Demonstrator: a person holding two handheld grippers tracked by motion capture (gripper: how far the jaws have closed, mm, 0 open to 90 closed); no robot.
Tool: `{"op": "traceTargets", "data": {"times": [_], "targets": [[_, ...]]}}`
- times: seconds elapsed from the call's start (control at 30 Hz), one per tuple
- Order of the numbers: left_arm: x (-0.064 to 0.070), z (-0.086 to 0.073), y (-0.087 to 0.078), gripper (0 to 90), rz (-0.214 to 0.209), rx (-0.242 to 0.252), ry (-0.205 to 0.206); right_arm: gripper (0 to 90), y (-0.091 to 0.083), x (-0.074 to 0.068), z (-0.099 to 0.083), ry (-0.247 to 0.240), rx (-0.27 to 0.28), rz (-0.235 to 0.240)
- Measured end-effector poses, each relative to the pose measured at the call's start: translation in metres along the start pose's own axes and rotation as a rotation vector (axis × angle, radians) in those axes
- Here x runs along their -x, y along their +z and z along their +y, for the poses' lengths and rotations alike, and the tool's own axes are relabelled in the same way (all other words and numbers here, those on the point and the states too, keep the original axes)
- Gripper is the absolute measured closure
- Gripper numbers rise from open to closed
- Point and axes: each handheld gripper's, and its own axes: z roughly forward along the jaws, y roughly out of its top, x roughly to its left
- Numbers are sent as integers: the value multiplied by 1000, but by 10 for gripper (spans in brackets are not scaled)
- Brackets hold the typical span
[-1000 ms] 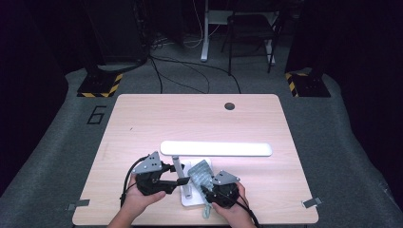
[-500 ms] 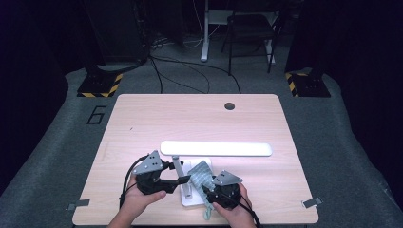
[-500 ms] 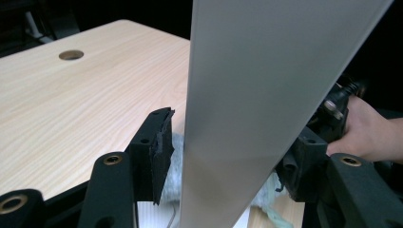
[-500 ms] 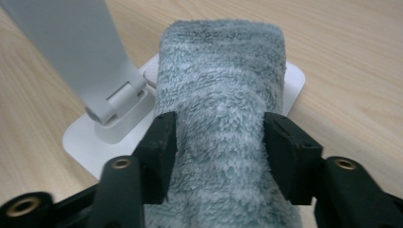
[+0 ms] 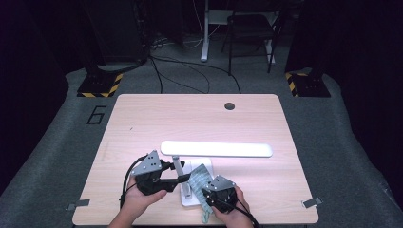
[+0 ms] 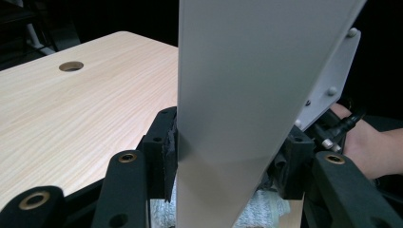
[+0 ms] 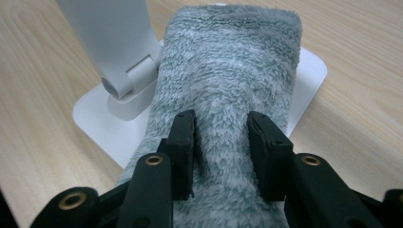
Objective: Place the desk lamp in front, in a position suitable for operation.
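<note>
A white desk lamp stands near the table's front edge, with a long head bar [image 5: 216, 148], a thin stem [image 5: 178, 166] and a flat square base [image 5: 189, 199]. My left gripper [image 5: 179, 178] is shut on the stem [image 6: 247, 95], its pads pressing both sides. A fluffy grey-green cloth [image 5: 198, 178] lies over the base. My right gripper [image 5: 210, 192] is shut on the cloth, pinching a ridge of it. In the right gripper view the cloth [image 7: 228, 61] covers the middle of the base [image 7: 311, 71] beside the stem's hinge [image 7: 119, 85], and the gripper [image 7: 221, 142] presses down on it.
The wooden table [image 5: 142, 123] has a round cable hole [image 5: 230, 106] at the back. Dark floor with cables, a chair and stands lies beyond the far edge. Metal clips [image 5: 309, 203] sit at the front corners.
The right gripper has slid the cloth slightly leftward on the base. The left gripper keeps its hold on the stem.
</note>
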Motion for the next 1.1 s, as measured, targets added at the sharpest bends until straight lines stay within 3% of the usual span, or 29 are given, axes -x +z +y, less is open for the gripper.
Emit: {"op": "traceTargets", "data": {"times": [0.13,0.3,0.77,1.0,1.1], "targets": [[0,-2,0,518,-11,9,-2,652,7,3,1,47,2,0],[0,-2,0,518,-12,14,-3,649,16,8,5,44,18,-16],[0,-3,0,521,-13,14,15,631,54,41,30,127,39,-41],[0,-3,1,521,-13,16,23,630,68,49,41,176,35,-73],[-1,-2,1,522,-16,10,34,629,73,51,45,166,32,-88]]}}
